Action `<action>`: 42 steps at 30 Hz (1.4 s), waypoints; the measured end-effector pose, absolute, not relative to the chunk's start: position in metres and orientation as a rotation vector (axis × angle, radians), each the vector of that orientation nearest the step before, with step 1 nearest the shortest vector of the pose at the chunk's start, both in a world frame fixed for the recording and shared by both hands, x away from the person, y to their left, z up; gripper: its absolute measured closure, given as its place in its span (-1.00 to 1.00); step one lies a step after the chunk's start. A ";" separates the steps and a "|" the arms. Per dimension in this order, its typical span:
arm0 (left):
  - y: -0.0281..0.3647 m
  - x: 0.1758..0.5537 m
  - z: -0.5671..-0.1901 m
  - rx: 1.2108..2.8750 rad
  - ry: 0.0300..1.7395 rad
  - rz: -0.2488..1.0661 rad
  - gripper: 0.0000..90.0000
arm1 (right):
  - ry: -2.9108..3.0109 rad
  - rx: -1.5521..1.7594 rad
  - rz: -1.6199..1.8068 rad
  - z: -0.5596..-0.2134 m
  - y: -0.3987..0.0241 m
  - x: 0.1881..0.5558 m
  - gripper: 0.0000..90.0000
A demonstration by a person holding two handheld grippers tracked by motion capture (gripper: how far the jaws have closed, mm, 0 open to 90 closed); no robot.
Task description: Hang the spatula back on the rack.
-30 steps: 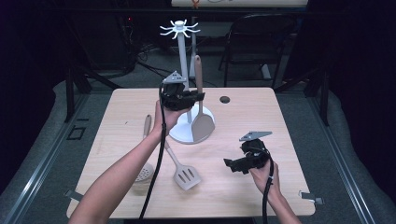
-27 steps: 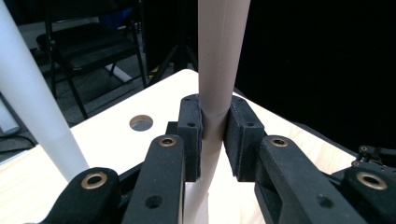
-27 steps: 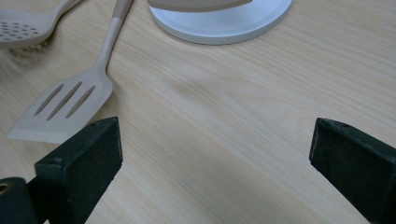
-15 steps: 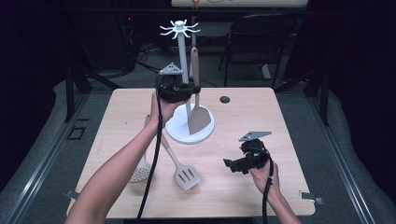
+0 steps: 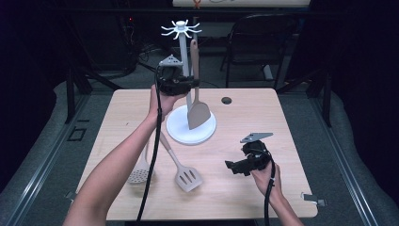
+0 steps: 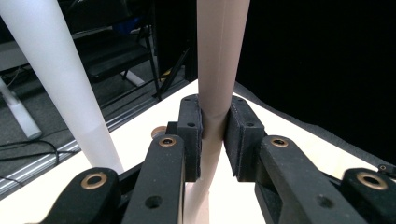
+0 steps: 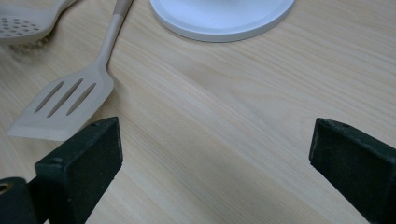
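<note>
My left gripper [image 5: 186, 84] pinches the beige solid turner [image 5: 198, 113] beside the white hook stand [image 5: 181, 61], not yet hung; the slotted spatula [image 5: 187, 177] and skimmer [image 5: 139, 175] wait, and my right gripper [image 5: 237, 167] is spread.

Wooden table [image 5: 244, 197] with stand base [image 5: 181, 134], slotted turner [image 5: 187, 178], skimmer [image 5: 139, 175]

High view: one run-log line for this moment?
left tongs: gripping spatula handle, beside rack | right tongs: open above table

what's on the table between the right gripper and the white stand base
Nothing: in the high view the stretch of wood from the right gripper to the white stand base is bare. The slotted spatula lies off to the left of it.
</note>
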State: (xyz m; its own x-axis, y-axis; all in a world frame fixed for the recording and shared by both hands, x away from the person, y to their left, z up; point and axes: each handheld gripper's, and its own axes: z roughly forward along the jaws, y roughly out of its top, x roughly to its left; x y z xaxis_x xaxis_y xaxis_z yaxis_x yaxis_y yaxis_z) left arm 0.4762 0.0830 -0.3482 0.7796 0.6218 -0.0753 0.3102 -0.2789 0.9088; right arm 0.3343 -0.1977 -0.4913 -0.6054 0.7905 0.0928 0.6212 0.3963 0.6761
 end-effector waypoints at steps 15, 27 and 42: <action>0.081 0.480 -0.337 1.879 0.704 0.360 0.72 | 2.419 1.236 0.994 -0.493 -0.196 0.335 -0.93; 0.085 0.481 -0.335 1.861 0.713 0.351 0.72 | 2.421 1.234 0.994 -0.493 -0.196 0.334 -0.93; 0.092 0.490 -0.340 1.843 0.762 0.323 0.72 | 2.419 1.234 0.994 -0.494 -0.196 0.335 -0.93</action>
State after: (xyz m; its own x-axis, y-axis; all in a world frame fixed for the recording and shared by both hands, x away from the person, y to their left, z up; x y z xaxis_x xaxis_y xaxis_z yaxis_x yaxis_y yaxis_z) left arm 0.4903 0.0925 -0.3396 0.7591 0.6378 -0.1306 0.3497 -0.2303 0.9081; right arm 0.3349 -0.1956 -0.4938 -0.6104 0.7879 0.0818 0.6176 0.4087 0.6719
